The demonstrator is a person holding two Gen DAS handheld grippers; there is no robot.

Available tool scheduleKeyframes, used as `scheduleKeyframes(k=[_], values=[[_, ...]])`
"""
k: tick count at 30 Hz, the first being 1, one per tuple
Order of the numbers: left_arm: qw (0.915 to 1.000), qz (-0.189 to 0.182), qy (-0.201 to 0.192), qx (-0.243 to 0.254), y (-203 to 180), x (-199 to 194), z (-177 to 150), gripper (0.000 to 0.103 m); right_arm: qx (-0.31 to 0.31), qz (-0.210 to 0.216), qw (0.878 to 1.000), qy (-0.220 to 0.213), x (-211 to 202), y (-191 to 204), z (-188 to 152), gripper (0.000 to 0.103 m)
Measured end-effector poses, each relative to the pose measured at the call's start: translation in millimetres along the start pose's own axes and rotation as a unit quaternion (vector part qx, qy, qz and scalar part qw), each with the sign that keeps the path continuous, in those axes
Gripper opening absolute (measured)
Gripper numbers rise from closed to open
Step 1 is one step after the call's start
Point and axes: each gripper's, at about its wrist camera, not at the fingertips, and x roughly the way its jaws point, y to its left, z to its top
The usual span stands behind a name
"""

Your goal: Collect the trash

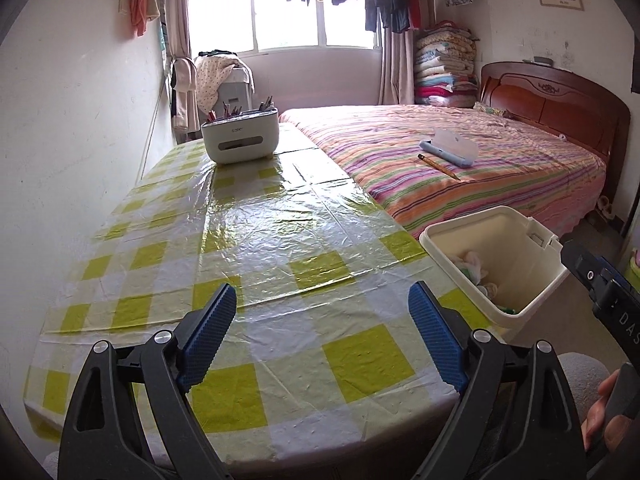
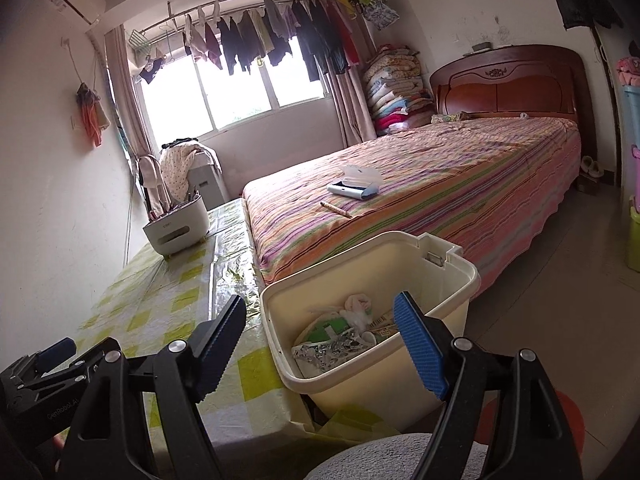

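Note:
A cream plastic bin (image 1: 532,280) (image 2: 448,296) stands off the table's right edge, next to the bed. Crumpled paper, foil and wrappers (image 2: 340,340) lie inside it. My left gripper (image 1: 322,332) hovers open over the green-checked tablecloth (image 1: 280,240), nothing between its blue pads. My right gripper (image 2: 320,340) is open too, in front of the bin's near wall, its blue right pad (image 2: 420,352) over the bin's mouth. It holds nothing. The right gripper's body (image 1: 600,284) shows at the right edge of the left wrist view; the left gripper's body (image 2: 44,372) shows at the lower left of the right wrist view.
A white organiser box with pens (image 1: 239,136) (image 2: 176,228) stands at the table's far end. On the striped bed (image 1: 460,160) lie an open pencil case (image 1: 450,148) (image 2: 354,188) and a pencil (image 1: 438,166) (image 2: 335,209). A wall runs along the table's left side.

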Motion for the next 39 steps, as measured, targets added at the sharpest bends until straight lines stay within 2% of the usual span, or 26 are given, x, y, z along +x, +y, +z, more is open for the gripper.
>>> scheduleKeyframes(k=[12, 39], values=[[0.9998, 0.010, -0.015, 0.000, 5.8, -4.8, -4.5, 0.089, -0.029, 0.011, 0.999, 0.015, 6.2, 23.5, -12.4, 0.074], [0.9996, 0.015, -0.010, 0.024, -3.2, -1.6, -11.6, 0.089, -0.021, 0.018, 0.999, 0.021, 10.1, 21.1, -11.4, 0.074]])
